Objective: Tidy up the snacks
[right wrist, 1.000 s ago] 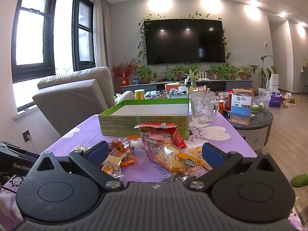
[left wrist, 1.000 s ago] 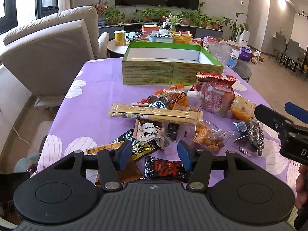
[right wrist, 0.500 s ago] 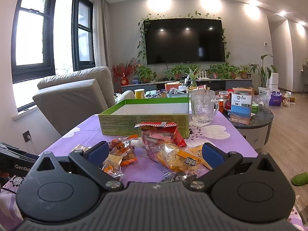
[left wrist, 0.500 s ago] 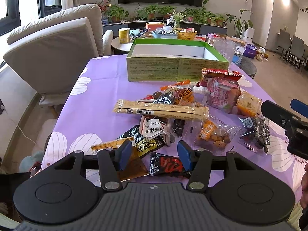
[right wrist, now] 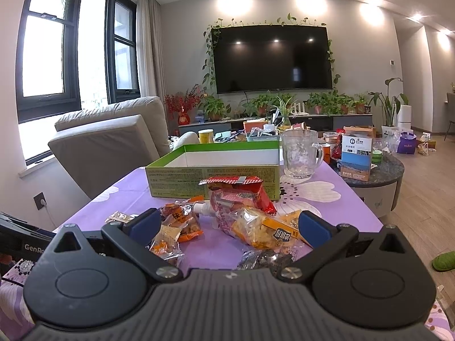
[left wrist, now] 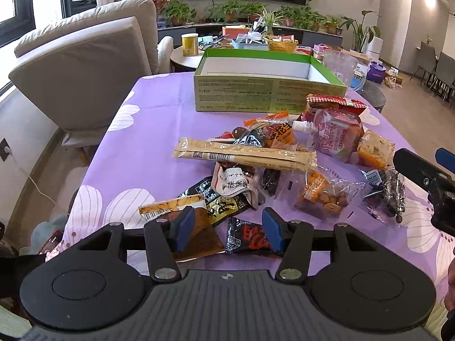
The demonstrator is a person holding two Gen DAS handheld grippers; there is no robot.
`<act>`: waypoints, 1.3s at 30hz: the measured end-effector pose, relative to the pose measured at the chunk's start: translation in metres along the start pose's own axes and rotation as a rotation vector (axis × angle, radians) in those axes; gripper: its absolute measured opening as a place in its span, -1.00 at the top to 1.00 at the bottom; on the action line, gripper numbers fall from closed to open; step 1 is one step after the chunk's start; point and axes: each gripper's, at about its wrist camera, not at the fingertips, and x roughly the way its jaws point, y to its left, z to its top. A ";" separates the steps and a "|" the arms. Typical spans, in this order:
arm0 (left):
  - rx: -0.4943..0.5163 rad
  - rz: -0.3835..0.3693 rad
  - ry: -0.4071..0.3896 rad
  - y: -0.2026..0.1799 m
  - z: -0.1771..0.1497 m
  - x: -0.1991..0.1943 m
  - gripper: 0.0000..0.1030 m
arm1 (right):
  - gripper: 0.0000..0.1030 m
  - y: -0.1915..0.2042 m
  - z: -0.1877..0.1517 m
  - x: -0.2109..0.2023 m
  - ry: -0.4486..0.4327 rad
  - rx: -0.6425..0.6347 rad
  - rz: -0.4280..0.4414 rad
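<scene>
Left gripper (left wrist: pixel 229 228) hangs with its jaws parted and nothing between them, now tilted further down than a second ago, so the snack pile (left wrist: pixel 273 164) and green box (left wrist: pixel 268 81) beyond it show more from above. Right gripper (right wrist: pixel 227 227) is unchanged, spread wide and holding nothing over the orange packets (right wrist: pixel 264 228).
</scene>
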 end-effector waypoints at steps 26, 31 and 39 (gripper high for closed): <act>0.006 0.025 -0.015 -0.001 0.001 0.000 0.05 | -0.55 0.006 0.005 0.001 -0.003 -0.033 -0.047; -0.018 0.026 -0.012 0.002 0.005 0.003 0.05 | -0.55 0.012 0.004 -0.004 -0.062 -0.083 -0.055; -0.179 -0.010 -0.008 0.023 0.026 0.013 0.07 | -0.55 0.016 0.009 0.012 -0.056 -0.114 -0.056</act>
